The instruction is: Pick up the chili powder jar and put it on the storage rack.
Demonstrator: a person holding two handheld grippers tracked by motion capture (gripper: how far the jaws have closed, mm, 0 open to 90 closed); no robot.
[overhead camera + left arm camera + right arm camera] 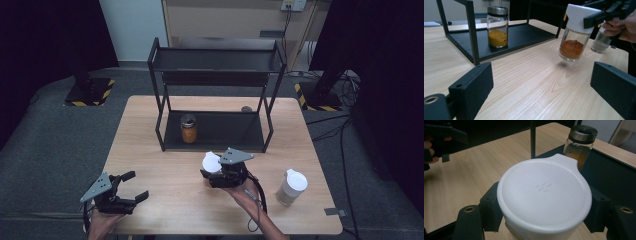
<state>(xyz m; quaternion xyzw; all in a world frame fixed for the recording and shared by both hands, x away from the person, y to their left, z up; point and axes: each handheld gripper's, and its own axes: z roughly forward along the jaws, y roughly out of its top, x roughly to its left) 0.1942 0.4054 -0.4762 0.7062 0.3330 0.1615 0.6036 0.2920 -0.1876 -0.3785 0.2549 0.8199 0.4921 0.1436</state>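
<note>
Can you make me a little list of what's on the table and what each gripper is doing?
table: light wooden table
rack: black two-shelf metal rack at the far side of the table
on rack's bottom shelf: glass jar of yellow powder with metal lid
right gripper: shut on the white-capped jar of orange powder, which is lifted off the table
left gripper: open, holding nothing, low over the table's near left
also on table: white-capped jar of pale powder, near right
</note>
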